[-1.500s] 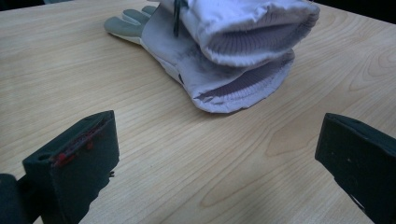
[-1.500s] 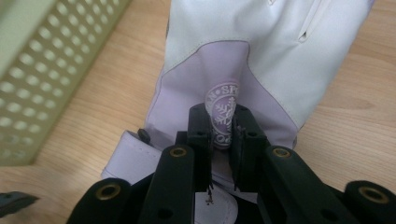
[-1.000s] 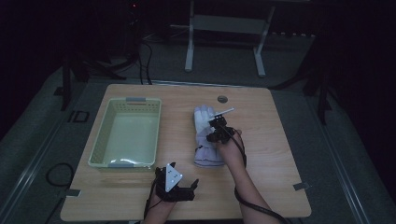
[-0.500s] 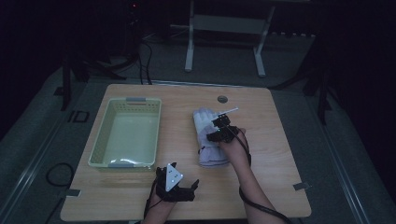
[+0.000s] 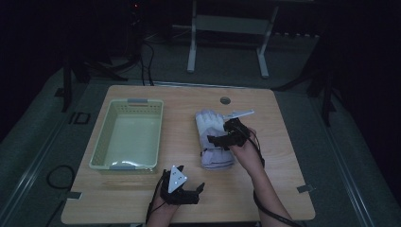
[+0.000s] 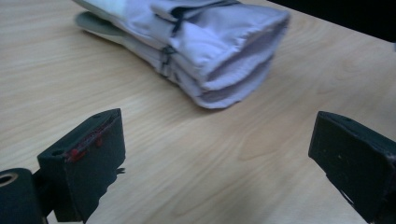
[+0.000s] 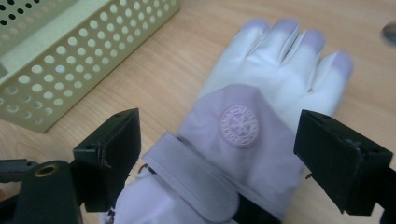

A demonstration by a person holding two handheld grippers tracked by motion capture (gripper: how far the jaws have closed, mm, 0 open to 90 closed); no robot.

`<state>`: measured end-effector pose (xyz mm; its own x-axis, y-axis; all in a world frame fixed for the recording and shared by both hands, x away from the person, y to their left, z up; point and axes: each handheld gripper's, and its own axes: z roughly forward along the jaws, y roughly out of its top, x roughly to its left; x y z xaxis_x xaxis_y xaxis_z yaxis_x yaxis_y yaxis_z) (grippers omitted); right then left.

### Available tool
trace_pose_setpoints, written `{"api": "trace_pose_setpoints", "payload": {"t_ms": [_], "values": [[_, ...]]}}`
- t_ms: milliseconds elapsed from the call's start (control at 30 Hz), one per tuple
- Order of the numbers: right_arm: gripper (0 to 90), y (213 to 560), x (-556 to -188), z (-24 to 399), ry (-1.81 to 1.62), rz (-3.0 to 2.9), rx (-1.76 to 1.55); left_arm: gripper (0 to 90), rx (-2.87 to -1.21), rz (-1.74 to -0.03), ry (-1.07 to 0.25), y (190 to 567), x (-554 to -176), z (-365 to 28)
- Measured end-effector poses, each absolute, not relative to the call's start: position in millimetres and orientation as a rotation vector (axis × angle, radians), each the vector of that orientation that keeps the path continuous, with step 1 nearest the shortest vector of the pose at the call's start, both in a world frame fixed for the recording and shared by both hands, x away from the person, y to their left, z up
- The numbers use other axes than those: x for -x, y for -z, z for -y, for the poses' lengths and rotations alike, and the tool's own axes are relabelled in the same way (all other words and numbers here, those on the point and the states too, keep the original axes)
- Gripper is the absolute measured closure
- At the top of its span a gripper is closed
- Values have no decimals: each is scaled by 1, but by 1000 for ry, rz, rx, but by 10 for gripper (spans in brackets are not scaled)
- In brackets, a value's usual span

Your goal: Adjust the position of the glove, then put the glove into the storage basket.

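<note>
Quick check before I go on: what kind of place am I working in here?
Probably a lab or recording studio, not a home: a lone wooden table on grey carpet in a dark room, metal stand legs behind it, cables on the floor, and just a perforated basket and pale gloves as props.

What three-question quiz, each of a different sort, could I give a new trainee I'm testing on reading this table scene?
1. True or false: the right tool is shut on the glove.
2. Multiple choice: the green basket holds (A) the glove, (B) nothing visible, (C) a tool.
3. Fill in: the left tool looks at the glove's ____ end.

Key
1. False: its jaws stand open, one on each side of the glove.
2. B.
3. Cuff: the open cuff faces it across bare table.
</note>
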<state>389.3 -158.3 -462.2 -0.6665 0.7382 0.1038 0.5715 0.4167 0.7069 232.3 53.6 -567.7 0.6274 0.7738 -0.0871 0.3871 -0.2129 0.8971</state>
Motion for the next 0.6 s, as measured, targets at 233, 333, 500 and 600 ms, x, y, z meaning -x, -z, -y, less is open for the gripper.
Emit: {"api": "trace_pose_setpoints", "payload": {"t_ms": [233, 333, 500, 600], "values": [[153, 456, -379, 178, -1077, -2435, -1027, 49, -1909, -933, -476, 555, -234, -47], [153, 453, -375, 188, -1133, -2419, -1038, 49, -1912, -972, -449, 546, -240, -47], [153, 454, -372, 199, -1164, -2354, -1007, 45, -1883, -1018, -458, 533, -249, -50], [153, 457, -375, 208, -1214, -2350, -1001, 45, -1864, -1036, -415, 526, -261, -52]]}}
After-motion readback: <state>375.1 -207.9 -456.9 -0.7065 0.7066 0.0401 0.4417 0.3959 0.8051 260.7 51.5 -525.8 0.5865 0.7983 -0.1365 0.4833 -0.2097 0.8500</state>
